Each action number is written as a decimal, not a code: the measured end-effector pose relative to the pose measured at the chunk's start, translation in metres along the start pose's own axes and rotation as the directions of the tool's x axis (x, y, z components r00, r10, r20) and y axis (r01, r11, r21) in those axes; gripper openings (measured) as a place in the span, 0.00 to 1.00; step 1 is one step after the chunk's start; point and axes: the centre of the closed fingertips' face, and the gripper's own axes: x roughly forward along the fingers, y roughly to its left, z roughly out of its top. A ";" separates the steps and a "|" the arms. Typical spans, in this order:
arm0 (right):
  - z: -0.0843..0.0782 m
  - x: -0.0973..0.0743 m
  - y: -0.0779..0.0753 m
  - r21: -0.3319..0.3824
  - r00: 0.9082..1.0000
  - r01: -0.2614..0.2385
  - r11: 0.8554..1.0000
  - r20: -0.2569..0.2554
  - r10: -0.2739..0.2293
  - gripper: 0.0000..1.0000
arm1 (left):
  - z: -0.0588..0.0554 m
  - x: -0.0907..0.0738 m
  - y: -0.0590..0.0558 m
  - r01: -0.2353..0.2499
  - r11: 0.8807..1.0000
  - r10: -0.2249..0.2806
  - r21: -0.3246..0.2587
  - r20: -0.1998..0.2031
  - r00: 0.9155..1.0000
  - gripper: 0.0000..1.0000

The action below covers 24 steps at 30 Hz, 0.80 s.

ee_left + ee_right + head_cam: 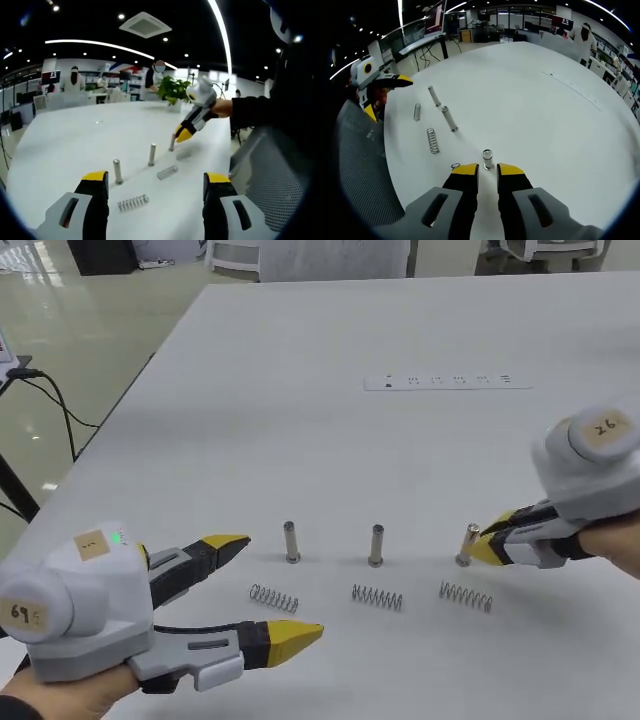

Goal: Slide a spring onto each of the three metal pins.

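Observation:
Three short metal pins stand upright in a row on the white table: left pin, middle pin, right pin. A coil spring lies flat in front of each: left spring, middle spring, right spring. My left gripper is wide open near the left spring, holding nothing. My right gripper has its tips at the right pin, which stands just beyond the fingertips. Its jaws are a narrow gap apart with nothing between them.
A white power strip lies farther back on the table. The table's left edge runs diagonally, with floor and cables beyond. People and desks show in the background of the left gripper view. A mesh chair is beside me.

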 end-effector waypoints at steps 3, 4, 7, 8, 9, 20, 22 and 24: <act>-0.004 -0.003 0.001 0.008 1.000 -0.002 1.000 0.001 0.002 0.12 | 0.000 0.000 0.000 0.002 1.000 -0.002 -0.001 0.000 1.000 0.74; -0.005 -0.004 0.002 0.011 1.000 -0.004 1.000 0.001 0.004 0.12 | 0.000 0.000 -0.001 0.002 1.000 -0.002 -0.001 0.000 1.000 0.74; -0.009 -0.004 0.006 0.012 1.000 -0.014 1.000 -0.003 0.014 0.11 | 0.000 0.000 -0.001 0.004 1.000 -0.004 -0.001 0.000 1.000 0.73; -0.010 -0.004 0.008 0.012 1.000 -0.019 1.000 -0.004 0.019 0.11 | 0.000 0.000 -0.001 0.004 1.000 -0.004 -0.001 0.000 1.000 0.73; -0.011 -0.004 0.009 0.011 1.000 -0.022 1.000 -0.006 0.023 0.12 | 0.000 0.000 -0.001 0.004 1.000 -0.004 -0.001 -0.001 1.000 0.73; -0.023 0.000 0.032 -0.047 0.993 -0.108 0.993 -0.059 0.105 0.13 | 0.000 0.000 -0.002 0.005 1.000 -0.005 0.000 0.000 1.000 0.73; -0.027 0.002 0.035 -0.071 0.990 -0.118 0.990 -0.082 0.112 0.13 | 0.000 0.000 -0.001 0.005 1.000 -0.005 -0.001 -0.001 1.000 0.73; -0.029 0.003 0.037 -0.078 0.989 -0.124 0.989 -0.092 0.116 0.13 | 0.000 0.000 -0.001 0.006 1.000 -0.006 -0.001 -0.002 1.000 0.73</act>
